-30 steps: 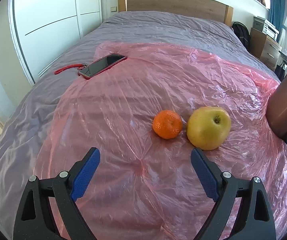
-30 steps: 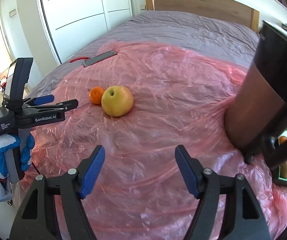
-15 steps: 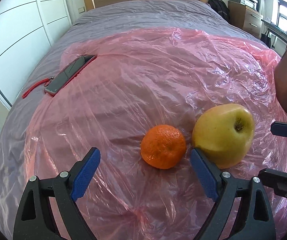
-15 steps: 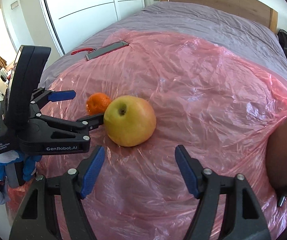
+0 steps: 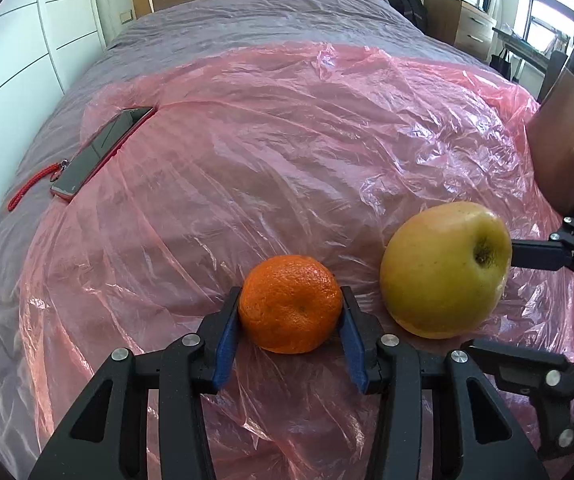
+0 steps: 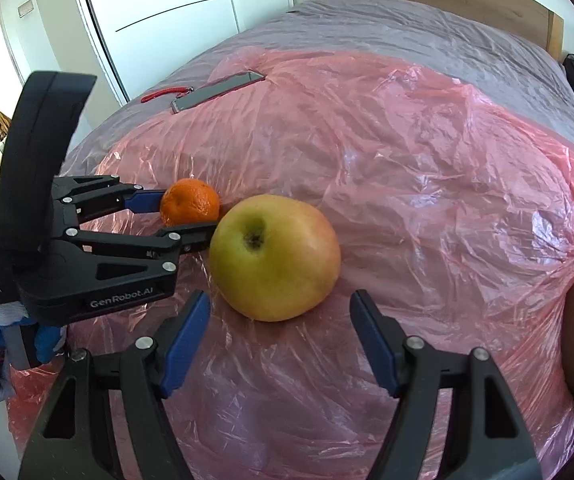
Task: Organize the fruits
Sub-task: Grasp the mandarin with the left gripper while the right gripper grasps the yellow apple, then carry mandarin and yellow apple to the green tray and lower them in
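Note:
A small orange mandarin [image 5: 291, 304] lies on the pink plastic sheet [image 5: 287, 140] that covers the bed. My left gripper [image 5: 290, 300] is shut on the mandarin, its blue pads pressed on both sides; the right wrist view shows this from the side [image 6: 185, 210]. A yellow-green apple [image 6: 273, 256] lies right next to the mandarin, stem dimple facing me. My right gripper [image 6: 279, 308] is open, its jaws just short of the apple on either side. The apple also shows in the left wrist view [image 5: 445, 270].
A phone [image 5: 101, 152] with a red strap lies at the sheet's far left edge. A brown container [image 5: 567, 136] stands at the right. The grey bedcover [image 5: 267, 16] runs back to a wooden headboard. White wardrobe doors [image 6: 175, 12] stand left of the bed.
Both grippers moved forward to the fruits. My left gripper closed from wide open onto the mandarin. My right gripper stayed open and came close to the apple.

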The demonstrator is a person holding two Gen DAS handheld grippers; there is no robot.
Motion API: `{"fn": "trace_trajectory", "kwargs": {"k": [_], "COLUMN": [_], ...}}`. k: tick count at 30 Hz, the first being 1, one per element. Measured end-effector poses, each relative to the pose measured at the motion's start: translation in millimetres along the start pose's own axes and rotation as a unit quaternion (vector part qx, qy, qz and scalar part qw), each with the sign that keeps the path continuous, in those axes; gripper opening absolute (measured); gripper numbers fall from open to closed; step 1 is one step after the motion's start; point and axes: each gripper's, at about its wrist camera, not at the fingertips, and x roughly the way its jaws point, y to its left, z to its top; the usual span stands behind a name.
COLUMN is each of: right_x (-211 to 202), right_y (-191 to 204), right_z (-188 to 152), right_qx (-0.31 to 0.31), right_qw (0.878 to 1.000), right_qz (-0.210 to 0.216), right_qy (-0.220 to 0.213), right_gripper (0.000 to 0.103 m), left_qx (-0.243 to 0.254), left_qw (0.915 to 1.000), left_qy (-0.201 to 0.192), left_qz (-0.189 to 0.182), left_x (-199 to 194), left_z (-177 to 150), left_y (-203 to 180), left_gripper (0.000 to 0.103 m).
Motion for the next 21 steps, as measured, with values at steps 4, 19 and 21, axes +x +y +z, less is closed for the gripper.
{"fn": "trace_trajectory", "kwargs": {"k": [4, 19, 21], "right_x": [8.0, 42.2, 45.4], "right_y": [6.5, 6.2, 4.7], "right_z": [7.6, 26.9, 27.0], "right_qx": [-0.007, 0.035, 0.038], "right_qw": [1.0, 0.998, 0.998], "right_qz": [-0.005, -0.037, -0.042], "right_qy": [0.001, 0.024, 0.026], "right_gripper": [0.092, 0.097, 0.089], "left_qx": [-0.026, -0.067, -0.067], "left_qw": [0.9996, 0.9973, 0.9974], "left_qy": [-0.008, -0.027, -0.027], "left_qz": [-0.009, -0.011, -0.008], "left_x": [-7.6, -28.3, -30.8], "left_z": [-1.0, -14.8, -16.1], "left_y": [15.6, 36.9, 36.4], "left_gripper": [0.04, 0.04, 0.04]}}
